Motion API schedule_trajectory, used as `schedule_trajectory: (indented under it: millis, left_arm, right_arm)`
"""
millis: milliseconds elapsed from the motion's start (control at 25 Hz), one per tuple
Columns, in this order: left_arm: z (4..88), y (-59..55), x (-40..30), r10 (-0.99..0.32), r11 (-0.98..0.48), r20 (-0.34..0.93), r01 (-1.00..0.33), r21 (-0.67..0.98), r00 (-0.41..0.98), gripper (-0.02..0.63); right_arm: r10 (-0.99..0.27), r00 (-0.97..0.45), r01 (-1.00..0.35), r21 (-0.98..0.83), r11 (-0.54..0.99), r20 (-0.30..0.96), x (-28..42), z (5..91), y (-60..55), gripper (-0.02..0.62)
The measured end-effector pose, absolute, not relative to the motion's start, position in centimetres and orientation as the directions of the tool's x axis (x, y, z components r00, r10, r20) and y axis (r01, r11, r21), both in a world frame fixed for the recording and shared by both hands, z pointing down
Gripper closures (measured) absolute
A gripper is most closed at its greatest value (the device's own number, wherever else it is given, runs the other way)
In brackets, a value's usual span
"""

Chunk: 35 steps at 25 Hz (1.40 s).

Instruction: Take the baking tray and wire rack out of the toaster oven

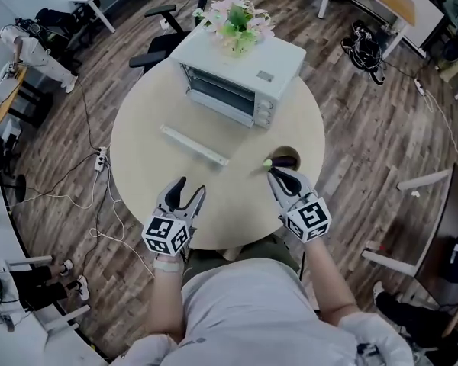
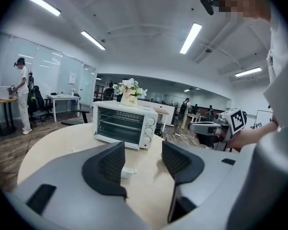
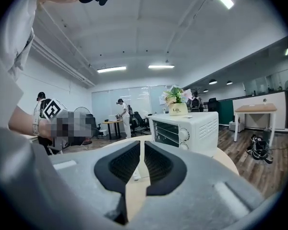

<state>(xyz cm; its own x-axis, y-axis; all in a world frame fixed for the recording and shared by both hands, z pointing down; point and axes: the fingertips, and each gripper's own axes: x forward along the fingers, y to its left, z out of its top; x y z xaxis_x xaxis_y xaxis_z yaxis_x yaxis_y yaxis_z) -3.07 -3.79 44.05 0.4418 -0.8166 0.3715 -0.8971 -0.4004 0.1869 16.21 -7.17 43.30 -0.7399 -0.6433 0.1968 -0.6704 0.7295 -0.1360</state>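
A white toaster oven (image 1: 237,71) stands at the far side of the round table (image 1: 145,151), its glass door closed. In the left gripper view the toaster oven (image 2: 125,123) shows thin wire bars behind the glass; I cannot make out a tray. My left gripper (image 1: 189,191) hovers over the near left part of the table, open and empty, well short of the oven. My right gripper (image 1: 278,172) is at the near right with its jaws almost together and nothing between them. Its own view shows the oven (image 3: 185,126) ahead to the right.
A flower pot (image 1: 235,17) sits on top of the oven. A long white bar (image 1: 195,145) lies on the table in front of it. A round hole (image 1: 286,157) is in the table by my right gripper. Office chairs, desks and cables surround the table; a person stands at the far left.
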Motion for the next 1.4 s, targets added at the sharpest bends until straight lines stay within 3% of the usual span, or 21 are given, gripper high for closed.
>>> schedule_trajectory:
  millis: [280,560,1400]
  left_arm:
    - [44.4,-5.8,-0.8,-0.852,-0.297,0.383,-0.932,0.207,0.356,0.377]
    - [45.2,-7.8,-0.1,-0.872,-0.223,0.359,-0.923,0.314,0.332,0.377]
    - [50.5,-20.7,-0.5,-0.800,-0.313,0.271,-0.757,0.573,0.536,0.377]
  right_arm:
    - [-0.545,-0.813,-0.577,-0.158,0.801,0.204,17.4,44.1,-9.8,0.575]
    - [-0.530,-0.821,-0.566,-0.184,0.803,0.213,18.6,44.9,-11.0,0.575]
    - [-0.649,-0.679,-0.725,-0.172,0.667,0.344,18.9,47.7,-14.1,0.574]
